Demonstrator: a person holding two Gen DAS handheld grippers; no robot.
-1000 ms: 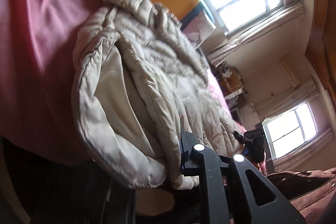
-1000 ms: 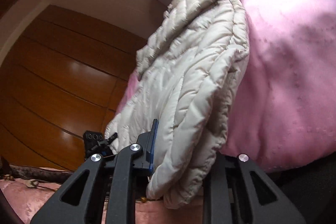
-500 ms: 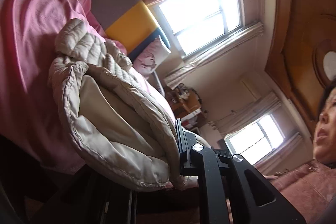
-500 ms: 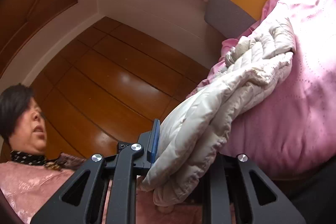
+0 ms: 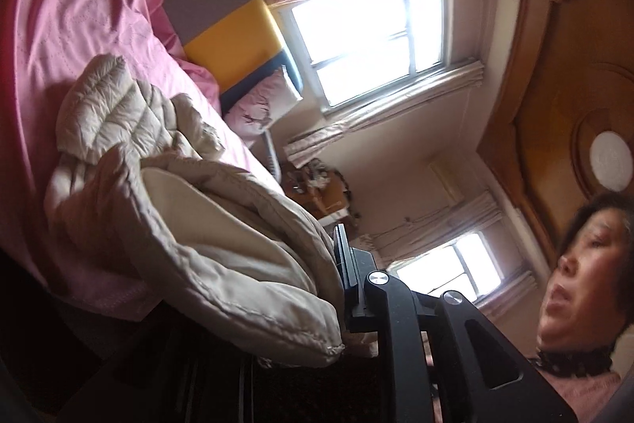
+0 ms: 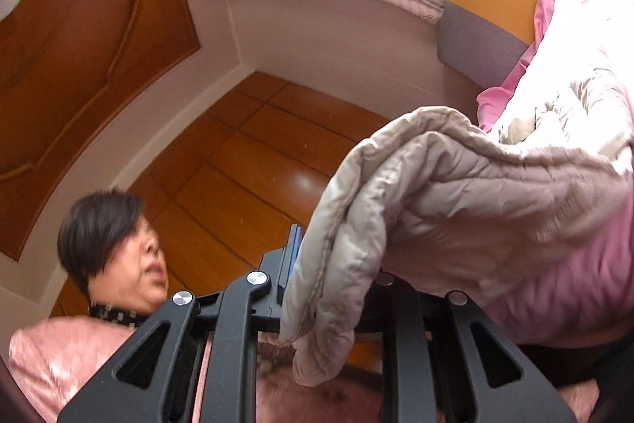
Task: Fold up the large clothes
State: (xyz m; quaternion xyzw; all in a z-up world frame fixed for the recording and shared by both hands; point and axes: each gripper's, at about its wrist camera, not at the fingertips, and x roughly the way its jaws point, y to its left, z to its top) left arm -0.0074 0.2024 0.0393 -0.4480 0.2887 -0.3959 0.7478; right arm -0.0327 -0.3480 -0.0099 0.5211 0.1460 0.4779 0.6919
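Mid-fold. Your left gripper (image 5: 337, 288) and right gripper (image 6: 337, 288) each pinch the jacket's (image 5: 178, 209) near edge, raised; the far half lies on the pink bedspread (image 5: 79, 18). Probably one fold left, then flattening.

The puffer jacket (image 5: 130, 113) is beige quilted cloth with a faint sheen, crinkled along its stitched channels; its lining (image 5: 222, 224) is smoother, paler cloth. It lies on a bedspread (image 5: 79, 14) of pink cloth with a soft satin lustre and stitched patterning. Both the left gripper (image 5: 337, 288) and the right gripper (image 6: 337, 284) are matt black plastic with bright metal screws. The wardrobe panels (image 6: 245, 165) are glossy varnished wood.
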